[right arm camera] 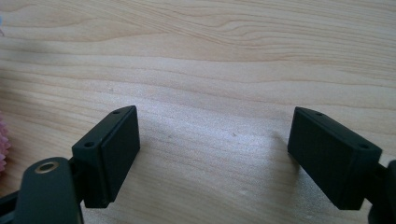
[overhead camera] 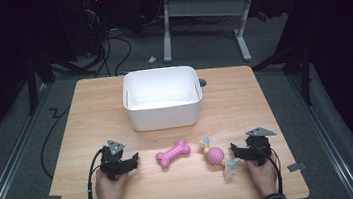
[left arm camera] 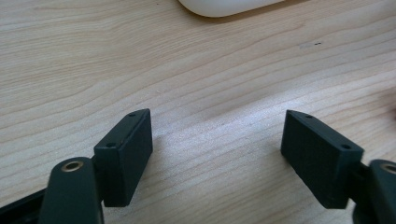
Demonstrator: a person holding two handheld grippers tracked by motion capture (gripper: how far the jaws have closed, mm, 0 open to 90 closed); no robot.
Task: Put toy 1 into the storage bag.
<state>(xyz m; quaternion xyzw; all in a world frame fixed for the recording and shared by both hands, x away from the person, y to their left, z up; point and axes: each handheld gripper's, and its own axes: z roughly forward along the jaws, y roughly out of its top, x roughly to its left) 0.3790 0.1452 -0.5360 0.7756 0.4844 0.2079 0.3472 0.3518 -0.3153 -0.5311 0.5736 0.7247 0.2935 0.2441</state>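
Two toys, a pink bone and a ball toy, lie on the table near a white bin. Both the left gripper and the right gripper rest wide open, holding nothing. It looks like the start; next, I think, a gripper must reach over a toy and close on it.

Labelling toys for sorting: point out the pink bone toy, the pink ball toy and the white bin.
pink bone toy (overhead camera: 172, 154), high view, middle of its shaft.
pink ball toy (overhead camera: 215, 155), high view, its round pink body.
white bin (overhead camera: 164, 116), high view, its near outer wall.
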